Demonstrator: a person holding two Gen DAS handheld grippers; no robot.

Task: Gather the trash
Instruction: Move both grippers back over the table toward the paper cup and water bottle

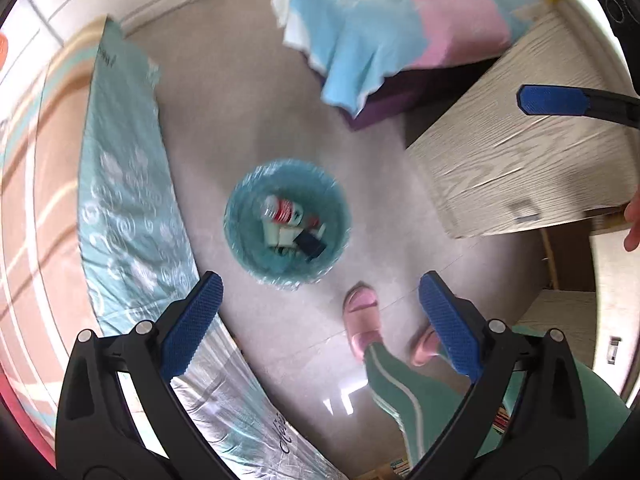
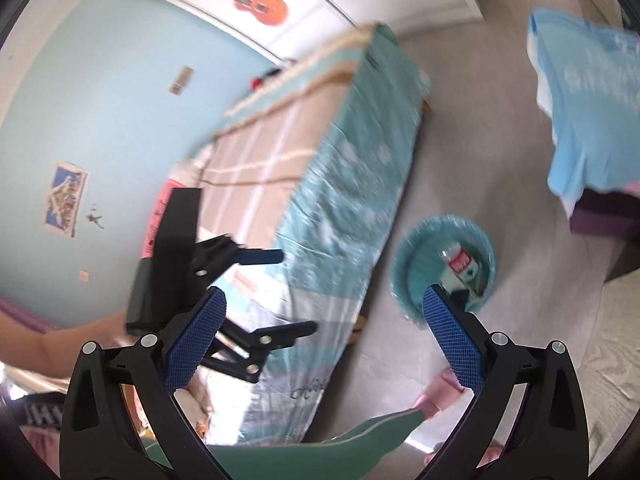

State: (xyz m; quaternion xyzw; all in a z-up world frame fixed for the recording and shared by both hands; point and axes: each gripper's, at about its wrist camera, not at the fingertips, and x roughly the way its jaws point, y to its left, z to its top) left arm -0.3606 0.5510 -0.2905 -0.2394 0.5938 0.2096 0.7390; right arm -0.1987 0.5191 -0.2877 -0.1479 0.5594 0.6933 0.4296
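The bed (image 1: pixel 132 200) with its teal plastic-wrapped mattress runs along one side of the floor (image 1: pixel 288 128), and a wood-grain worktop (image 1: pixel 520 152) stands on the other. Between them on the floor sits the teal-lined bin (image 1: pixel 287 222), already holding a bottle (image 1: pixel 282 210) with a red label, a dark flat item and some pale scraps.

The left tool (image 1: pixel 320 320) hangs above the bin with its blue pads spread wide and nothing between them. The right tool (image 2: pixel 324 332) is likewise wide open and empty, pointing toward the bed edge with the bin off to its side.

Both tools being empty, the step in hand is probably to find the next piece of trash. No loose trash shows on the visible floor or worktop, so look around before reaching. Keep clear of the pink slippers (image 1: pixel 362 320) near the bin, and approach any item with the pads open and squarely astride it.
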